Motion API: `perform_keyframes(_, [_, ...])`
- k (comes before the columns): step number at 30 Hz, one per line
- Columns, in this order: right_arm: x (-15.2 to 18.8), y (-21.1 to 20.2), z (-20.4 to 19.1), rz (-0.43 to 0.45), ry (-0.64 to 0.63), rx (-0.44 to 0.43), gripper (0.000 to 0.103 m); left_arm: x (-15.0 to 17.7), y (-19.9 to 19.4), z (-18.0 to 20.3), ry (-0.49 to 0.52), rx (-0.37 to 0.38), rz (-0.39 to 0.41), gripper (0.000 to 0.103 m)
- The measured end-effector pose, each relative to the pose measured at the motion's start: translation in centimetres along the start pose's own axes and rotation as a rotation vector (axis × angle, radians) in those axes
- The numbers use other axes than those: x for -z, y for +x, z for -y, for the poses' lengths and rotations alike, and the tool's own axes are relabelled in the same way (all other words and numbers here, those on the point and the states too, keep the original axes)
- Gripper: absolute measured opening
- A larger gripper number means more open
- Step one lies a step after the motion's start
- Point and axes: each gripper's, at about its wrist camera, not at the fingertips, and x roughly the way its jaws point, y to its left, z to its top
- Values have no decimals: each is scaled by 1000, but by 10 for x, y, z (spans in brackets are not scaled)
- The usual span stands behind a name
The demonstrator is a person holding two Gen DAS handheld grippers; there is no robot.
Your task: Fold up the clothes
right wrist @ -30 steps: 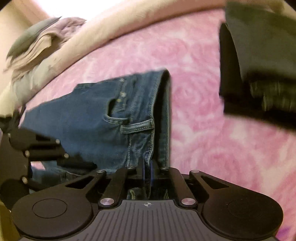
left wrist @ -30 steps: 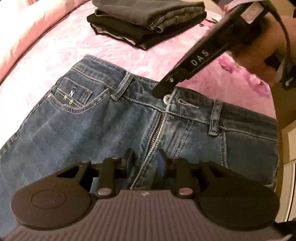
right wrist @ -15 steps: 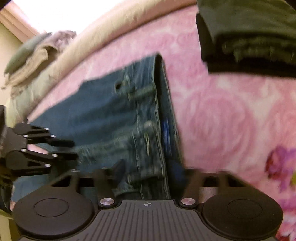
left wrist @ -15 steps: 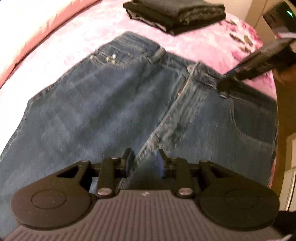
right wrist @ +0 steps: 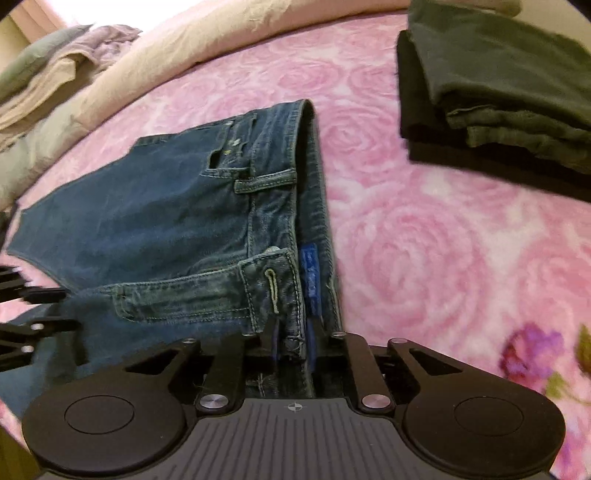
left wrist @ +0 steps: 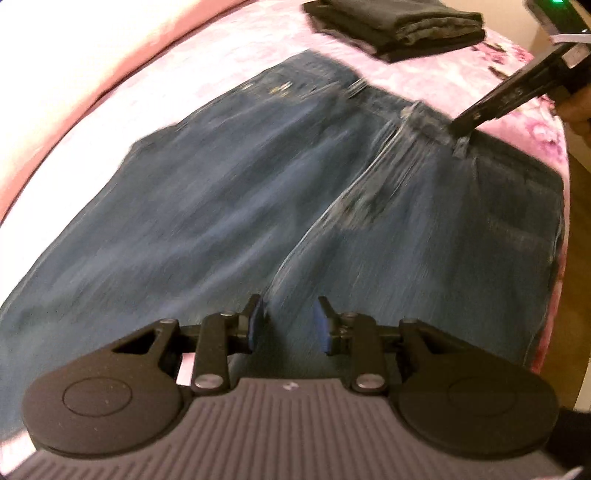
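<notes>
Looking down the left tool (left wrist: 287,325): fingers spread, nothing between them, poised above the blue jeans (left wrist: 258,206) near the crotch seam. Jeans spread flat, front up, across the pink floral bed (left wrist: 221,55), much blurred. Far right, the right tool (left wrist: 460,127) at the waistband. Beyond, a stack of folded dark clothes (left wrist: 399,26).

Switching to the right wrist view: right tool (right wrist: 291,343) pinching the waistband edge beside the buttonhole, jeans (right wrist: 166,206) reaching away leftward over the bed (right wrist: 424,258). Left tool (right wrist: 37,325) at the left edge, its state impossible to tell here. Folded dark clothes (right wrist: 498,85) upper right; beige bedding (right wrist: 184,48) piled behind.
</notes>
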Motion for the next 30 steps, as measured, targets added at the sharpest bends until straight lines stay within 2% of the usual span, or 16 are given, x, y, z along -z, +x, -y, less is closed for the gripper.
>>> perform_keyframes(1, [2,-4,-6,9,0,33,54,12,-6,-7,-20,-15,-13,27])
perform_keyframes(2, [4,-8,-13,21,-2,58,63,24,-11,-15,-41,-27,-29,27])
perform_keyframes(6, [18,-24,-55,67,-60,96,63,86,-33,-45,-106,-83,-100,28])
perform_keyframes(9, [35,-29,-95,67,-109,62,63,143,-47,-72,-174,-117,-171,30])
perform_keyframes(12, [59,-20,-134,11,-109,6,63,203,-59,-96,-212,-164,-247,32])
perform_keyframes(16, [94,7,-173,-96,22,-40,63,282,-81,-127,-241,-233,-317,33])
perform_keyframes(19, [115,23,-199,-140,127,1,63,327,-100,-149,-285,-247,-340,33])
perform_keyframes(21, [125,27,-221,-122,105,46,70,351,-110,-158,-303,-243,-334,34])
perform_keyframes(22, [130,29,-233,-114,85,70,80,362,-114,-163,-314,-239,-317,38])
perform_keyframes(23, [137,32,-246,-114,60,97,81,372,-118,-167,-328,-232,-303,45])
perform_keyframes(25, [151,40,-274,-136,8,159,82,389,-123,-176,-366,-207,-294,51])
perform_keyframes(30, [174,43,-332,-211,-42,224,83,417,-139,-187,-401,-184,-284,47])
